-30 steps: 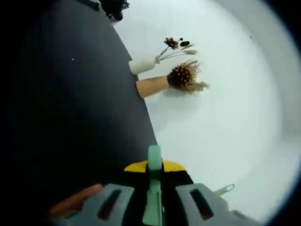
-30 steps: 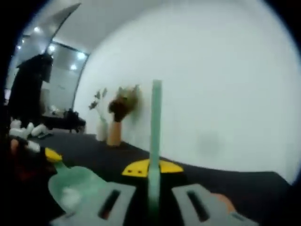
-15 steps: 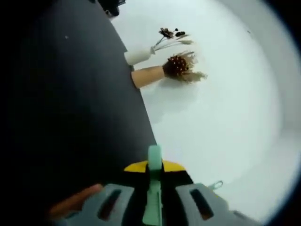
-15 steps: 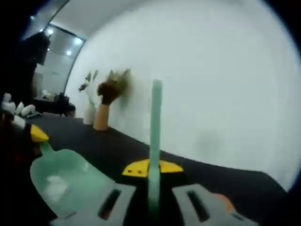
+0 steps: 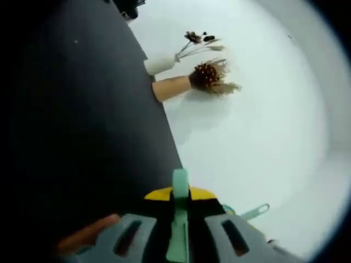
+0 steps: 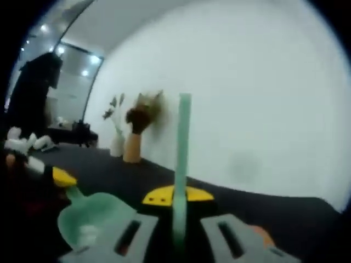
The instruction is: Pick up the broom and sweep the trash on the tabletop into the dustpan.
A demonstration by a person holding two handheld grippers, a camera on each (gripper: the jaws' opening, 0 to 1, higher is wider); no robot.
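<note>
Our dustpan [image 6: 93, 219] has swung nearer the right gripper [image 6: 180, 230]; both grippers' fingers clamp upright mint handles, trash seemingly inside it.

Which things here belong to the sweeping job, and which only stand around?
For the job:
- broom handle, clamped in the right tool
- dustpan, its handle clamped in the left tool
- white scraps in the dustpan

Standing around:
- tan vase and white vase with dried flowers, by the wall
- white lumps, far on the table
</note>
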